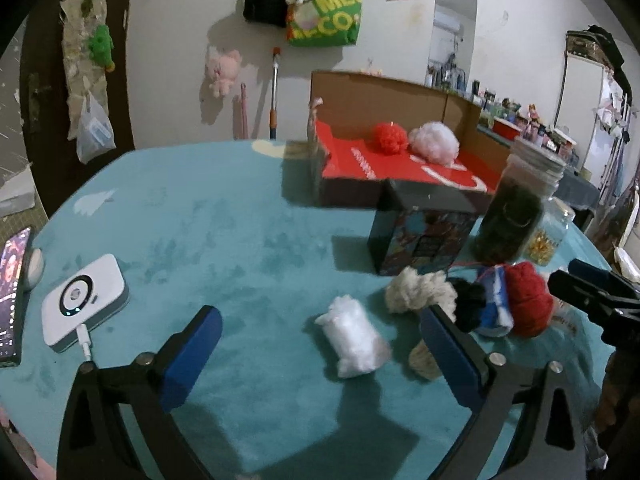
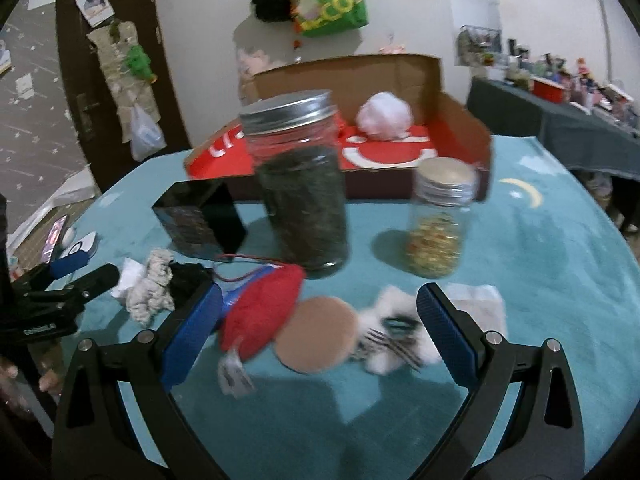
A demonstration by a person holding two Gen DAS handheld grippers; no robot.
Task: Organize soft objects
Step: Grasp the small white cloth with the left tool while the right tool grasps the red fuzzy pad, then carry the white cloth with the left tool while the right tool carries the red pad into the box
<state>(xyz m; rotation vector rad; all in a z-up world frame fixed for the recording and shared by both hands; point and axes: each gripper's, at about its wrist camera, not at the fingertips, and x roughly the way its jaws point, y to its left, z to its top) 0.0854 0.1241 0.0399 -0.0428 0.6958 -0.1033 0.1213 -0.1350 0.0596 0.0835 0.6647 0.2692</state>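
Observation:
My left gripper (image 1: 320, 340) is open above the teal table, with a white fluffy wad (image 1: 354, 336) between its fingers. A beige knotted rope (image 1: 420, 290), a black soft piece (image 1: 470, 304) and a red yarn ball (image 1: 528, 298) lie to its right. My right gripper (image 2: 320, 320) is open over a red plush (image 2: 260, 312), a tan round pad (image 2: 316, 334) and a white striped soft toy (image 2: 394, 334). The open cardboard box (image 1: 384, 164) holds a red pom-pom (image 1: 390, 138) and a pinkish-white pom-pom (image 1: 434, 142); the latter also shows in the right wrist view (image 2: 384, 116).
A tall jar of dark material (image 2: 300, 188), a small jar of gold bits (image 2: 436, 224) and a black box (image 2: 200, 216) stand in front of the cardboard box. A white charger device (image 1: 84, 300) and a phone (image 1: 12, 296) lie at the table's left edge.

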